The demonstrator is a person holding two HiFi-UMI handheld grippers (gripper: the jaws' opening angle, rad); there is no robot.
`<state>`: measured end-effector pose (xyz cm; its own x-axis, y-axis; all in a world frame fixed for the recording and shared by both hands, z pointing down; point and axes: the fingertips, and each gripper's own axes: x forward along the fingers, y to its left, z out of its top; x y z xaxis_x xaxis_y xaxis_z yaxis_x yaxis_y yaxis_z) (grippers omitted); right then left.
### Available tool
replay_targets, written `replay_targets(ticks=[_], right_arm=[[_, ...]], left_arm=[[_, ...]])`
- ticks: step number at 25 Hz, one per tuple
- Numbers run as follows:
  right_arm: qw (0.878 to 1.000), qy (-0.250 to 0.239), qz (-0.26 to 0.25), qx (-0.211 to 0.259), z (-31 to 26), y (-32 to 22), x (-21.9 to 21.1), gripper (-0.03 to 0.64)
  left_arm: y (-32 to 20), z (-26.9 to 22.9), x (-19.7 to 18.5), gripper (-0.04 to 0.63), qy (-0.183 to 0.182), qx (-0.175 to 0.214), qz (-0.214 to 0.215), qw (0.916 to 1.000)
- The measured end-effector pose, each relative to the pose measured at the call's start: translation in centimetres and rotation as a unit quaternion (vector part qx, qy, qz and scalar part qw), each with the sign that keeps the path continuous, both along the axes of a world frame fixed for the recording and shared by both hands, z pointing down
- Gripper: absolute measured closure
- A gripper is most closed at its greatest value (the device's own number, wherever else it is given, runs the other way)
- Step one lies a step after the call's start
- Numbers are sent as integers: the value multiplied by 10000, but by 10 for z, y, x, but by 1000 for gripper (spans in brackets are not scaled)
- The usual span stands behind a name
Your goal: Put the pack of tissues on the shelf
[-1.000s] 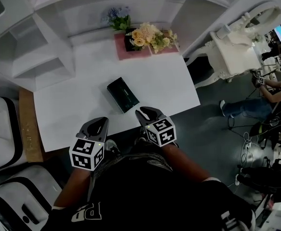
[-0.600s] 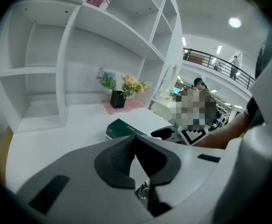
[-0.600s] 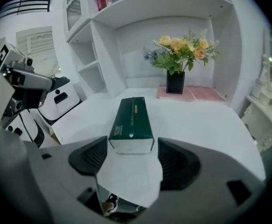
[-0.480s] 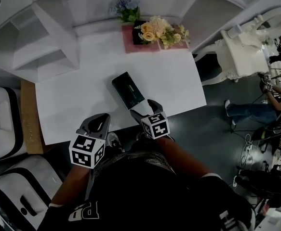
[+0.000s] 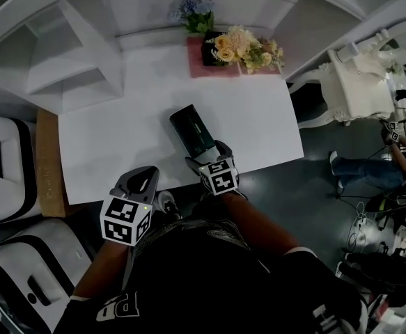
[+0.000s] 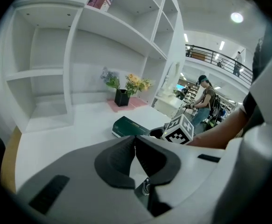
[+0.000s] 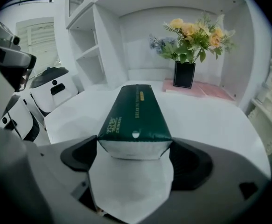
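Left gripper (image 5: 141, 179) hangs at the near edge of the table (image 5: 112, 145), jaws pressed together with nothing in them. Right gripper (image 5: 208, 155) has just been opening up, and its jaws sit wide on either side of the near end of the dark green pack of tissues (image 5: 192, 131), which lies flat on the table. Past that are the flowers (image 5: 241, 46) and the white shelf (image 5: 70, 68).

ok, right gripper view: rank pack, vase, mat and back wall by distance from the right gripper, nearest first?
1. Pack: centre, its near end between the jaws of the right gripper, which have just been opening.
2. Mat and vase: beyond the pack, right of centre. The vase stands on the mat, so too close to call.
3. Back wall: behind both.
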<state>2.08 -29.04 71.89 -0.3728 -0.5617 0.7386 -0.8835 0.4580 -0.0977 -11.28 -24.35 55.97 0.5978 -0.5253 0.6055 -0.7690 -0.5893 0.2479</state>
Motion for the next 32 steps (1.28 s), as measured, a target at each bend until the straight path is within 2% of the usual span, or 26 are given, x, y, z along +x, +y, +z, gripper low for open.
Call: replay_targets(ticks=[6,11,20,25,32], right_arm=[[9997,-101,66,234,9,-10,-3,153],[9996,-190,-31,219,6,-11,-3,158],[9987,-285,-365,234,-26,-10,10,167],[9979,-437,-473,39,-45,-4,17,167],[9964,-368,-761,36,-69,-2,25,172]], left_arm=[[5,1,-12,578,-14,1,-171,9999],[8,-1,-17,578,-10,1,-340,9994],[-5,-18,8,578,214,223,-484,9984],[-9,-28,21,578,356,344,-592,9970],[-15,-35,28,578,401,463,-693,9957]])
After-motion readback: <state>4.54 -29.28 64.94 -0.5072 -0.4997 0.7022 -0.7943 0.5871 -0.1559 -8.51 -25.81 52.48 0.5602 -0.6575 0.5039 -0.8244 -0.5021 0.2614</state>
